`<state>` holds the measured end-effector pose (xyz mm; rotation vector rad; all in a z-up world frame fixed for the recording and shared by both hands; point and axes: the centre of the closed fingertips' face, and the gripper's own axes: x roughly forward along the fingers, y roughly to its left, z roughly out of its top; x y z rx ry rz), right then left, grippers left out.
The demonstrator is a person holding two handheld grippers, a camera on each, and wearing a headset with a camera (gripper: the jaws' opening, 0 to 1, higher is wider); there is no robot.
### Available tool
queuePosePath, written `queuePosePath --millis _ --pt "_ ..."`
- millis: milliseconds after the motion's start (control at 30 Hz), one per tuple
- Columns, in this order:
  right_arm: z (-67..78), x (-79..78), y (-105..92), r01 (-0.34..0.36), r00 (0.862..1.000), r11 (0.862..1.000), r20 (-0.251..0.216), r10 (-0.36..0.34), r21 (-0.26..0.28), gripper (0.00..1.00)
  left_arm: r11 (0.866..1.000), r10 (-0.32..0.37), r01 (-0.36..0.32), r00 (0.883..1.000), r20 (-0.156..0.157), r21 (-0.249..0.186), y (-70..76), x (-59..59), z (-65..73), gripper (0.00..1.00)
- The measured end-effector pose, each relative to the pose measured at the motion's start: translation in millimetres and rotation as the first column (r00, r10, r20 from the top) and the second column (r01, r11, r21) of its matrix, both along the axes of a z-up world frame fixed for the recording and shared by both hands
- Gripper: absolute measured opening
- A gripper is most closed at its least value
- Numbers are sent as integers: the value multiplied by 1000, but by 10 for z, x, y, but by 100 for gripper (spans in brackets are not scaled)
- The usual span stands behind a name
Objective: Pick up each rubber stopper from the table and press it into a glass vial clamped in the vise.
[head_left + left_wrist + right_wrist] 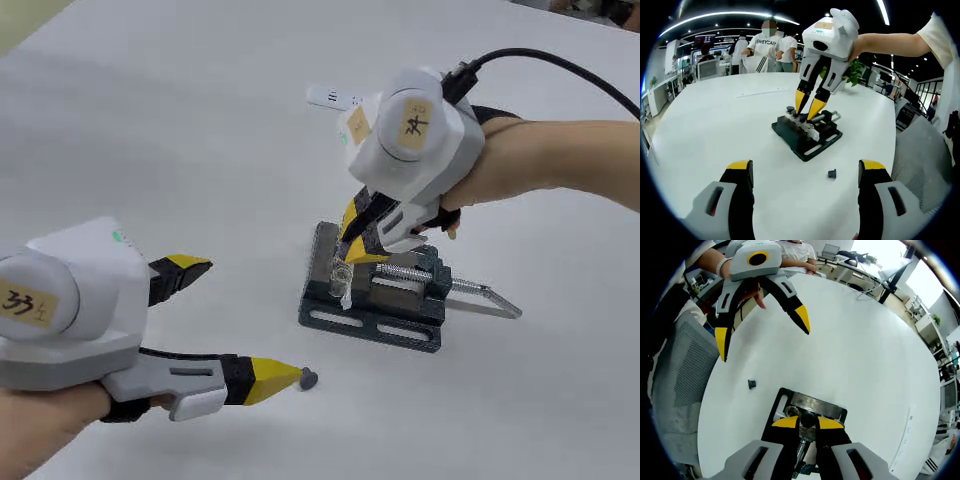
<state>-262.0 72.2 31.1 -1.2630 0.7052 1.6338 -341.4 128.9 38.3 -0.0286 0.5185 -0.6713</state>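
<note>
A black vise (385, 318) stands mid-table with a clear glass vial (342, 281) clamped at its left end. My right gripper (356, 250) hangs tip-down right over the vial, shut on a dark rubber stopper (807, 418) above the vise (816, 403). My left gripper (245, 320) is open at the lower left, nothing between its fingers. A second dark stopper (308, 378) lies on the table just past the left gripper's lower fingertip. In the left gripper view this stopper (832, 173) lies ahead between the open fingers, short of the vise (807, 136) and the right gripper (806, 111).
The vise's screw handle (487, 299) sticks out to the right. A small white labelled strip (334, 97) lies further back on the white table (150, 130). A black cable (560, 65) trails from the right gripper. People (767, 45) stand beyond the table's far edge.
</note>
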Motion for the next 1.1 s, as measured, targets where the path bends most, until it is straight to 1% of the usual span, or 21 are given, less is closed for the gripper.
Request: queuePosePath --millis 67,133,233,333,400,433,500,567,733,1000,1100 --pt "13 35 14 -4 1000 1000 22 4 7 12 1000 1 -1 1000 0 0 7 0 -3 85" --pt "38 43 13 -3 1000 1000 23 3 10 13 1000 0 0 1000 -1 0 15 3 -9 85" --pt "78 43 13 6 1000 1000 10 -6 18 13 1000 -1 1 1000 1 1 19 13 -7 85" --pt "109 23 -16 13 1000 1000 -19 -13 8 10 1000 -1 1 1000 3 0 19 28 4 85" --pt "120 35 -33 25 999 1000 -24 -25 -3 6 1000 0 0 1000 2 1 22 31 3 85" --pt "118 54 -27 39 999 999 -29 -39 -3 6 1000 -2 2 1000 1 -1 14 32 7 85" --pt "107 67 -27 42 999 999 -33 -42 -7 5 1000 -4 4 1000 3 -1 3 36 15 84" --pt "105 47 -36 45 998 999 -39 -45 -15 4 1000 -6 6 1000 2 0 1 34 15 84" --pt "96 -2 -25 39 998 999 -54 -40 -15 2 1000 -9 9 1000 -1 2 3 33 4 84" --pt "33 -3 -34 40 997 999 -62 -41 -26 1 1000 -13 13 1000 -11 1 -15 17 -19 83" --pt "42 -11 -37 41 997 999 -70 -43 -26 1 1000 -14 14 1000 -15 0 -17 14 -28 83"
